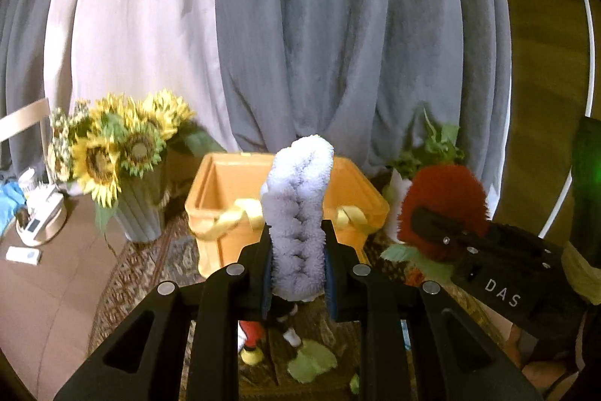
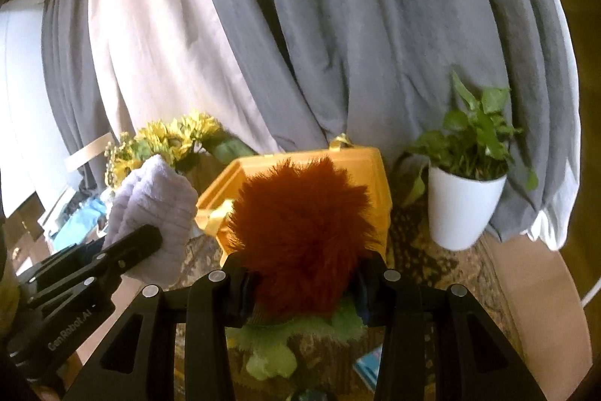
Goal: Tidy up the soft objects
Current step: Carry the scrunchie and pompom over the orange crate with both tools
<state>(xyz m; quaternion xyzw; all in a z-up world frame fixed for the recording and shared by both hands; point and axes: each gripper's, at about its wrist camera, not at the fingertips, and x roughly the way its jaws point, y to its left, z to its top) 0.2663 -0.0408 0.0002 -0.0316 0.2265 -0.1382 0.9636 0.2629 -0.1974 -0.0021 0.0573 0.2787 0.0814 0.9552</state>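
Observation:
My left gripper (image 1: 298,269) is shut on a pale lavender fluffy plush (image 1: 298,213) that stands upright between its fingers, in front of the orange storage bin (image 1: 221,183). The bin is open and has yellow ribbon handles. To the right, my right gripper (image 1: 432,224) holds a red furry toy (image 1: 447,194). In the right wrist view the right gripper (image 2: 302,288) is shut on that red-orange furry toy (image 2: 300,224), whose green plush limbs (image 2: 270,359) hang below. The bin (image 2: 360,168) lies just behind it. The left gripper (image 2: 139,243) with the lavender plush (image 2: 154,202) is at the left.
Sunflowers in a ribbed vase (image 1: 112,156) stand left of the bin, a white potted plant (image 2: 462,209) to its right. Grey and white curtains hang behind. A patterned cloth (image 1: 150,262) covers the surface; a small doll (image 1: 251,337) and a green plush piece (image 1: 311,361) lie below.

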